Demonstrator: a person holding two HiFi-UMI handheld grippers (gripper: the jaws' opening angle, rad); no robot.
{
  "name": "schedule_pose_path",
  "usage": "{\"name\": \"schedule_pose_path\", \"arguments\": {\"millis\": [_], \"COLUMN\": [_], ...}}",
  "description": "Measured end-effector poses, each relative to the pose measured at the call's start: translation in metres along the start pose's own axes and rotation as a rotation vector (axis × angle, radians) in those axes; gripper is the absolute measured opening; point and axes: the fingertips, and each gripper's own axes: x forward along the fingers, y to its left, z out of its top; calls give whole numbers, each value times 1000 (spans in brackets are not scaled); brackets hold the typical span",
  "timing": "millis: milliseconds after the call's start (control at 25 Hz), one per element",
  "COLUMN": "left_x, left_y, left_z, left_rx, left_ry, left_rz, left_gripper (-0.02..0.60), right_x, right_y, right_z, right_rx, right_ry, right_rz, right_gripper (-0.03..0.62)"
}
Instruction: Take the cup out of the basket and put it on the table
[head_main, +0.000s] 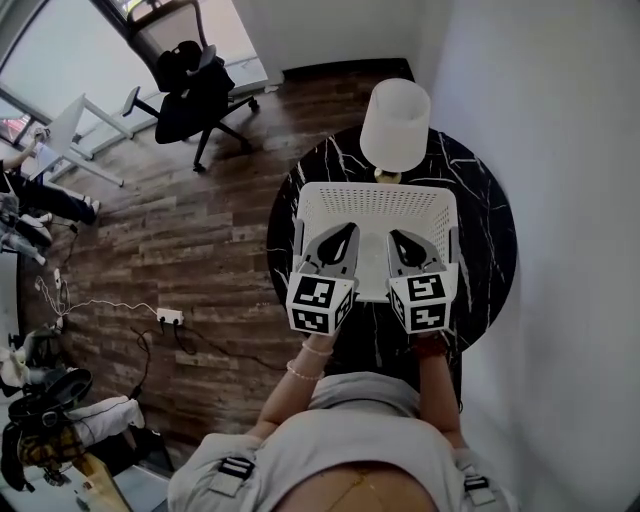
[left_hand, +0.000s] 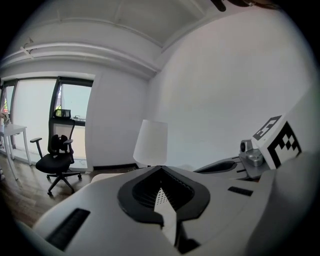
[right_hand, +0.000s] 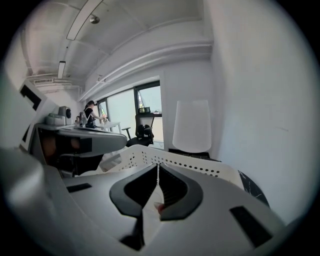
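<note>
Left gripper and right gripper are held side by side, jaws pressed together, above the basket. A lamp is seen just beyond its far rim, and bare table lies rightward.

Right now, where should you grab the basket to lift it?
Pinch the basket by its rim, from above. It sits open-topped on the table, and its thin upright wall would likely fit between the jaws.

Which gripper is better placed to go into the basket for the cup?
Right, narrowly. Right gripper and left gripper hover shut, side by side over the basket; no cup is visible. Right's view looks into the basket, a reddish bit beneath its jaws; left's barely shows it.
</note>
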Motion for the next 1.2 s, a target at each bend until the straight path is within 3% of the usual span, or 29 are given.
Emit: {"name": "schedule_pose_path", "arguments": {"millis": [800, 960, 1200], "left_x": [51, 57, 61], "left_y": [35, 37, 41], "left_z": [-34, -39, -40], "left_rx": [-74, -85, -88], "left_ry": [90, 103, 106], "left_rz": [-40, -44, -41], "left_gripper": [8, 8, 8], "right_x": [82, 91, 102], "right_y": [2, 2, 7], "right_z": [-66, -76, -99], "right_rx": [-59, -78, -134], "right_ry": [383, 439, 532], "right_rz": [139, 159, 213], "right_gripper": [17, 60, 72]}}
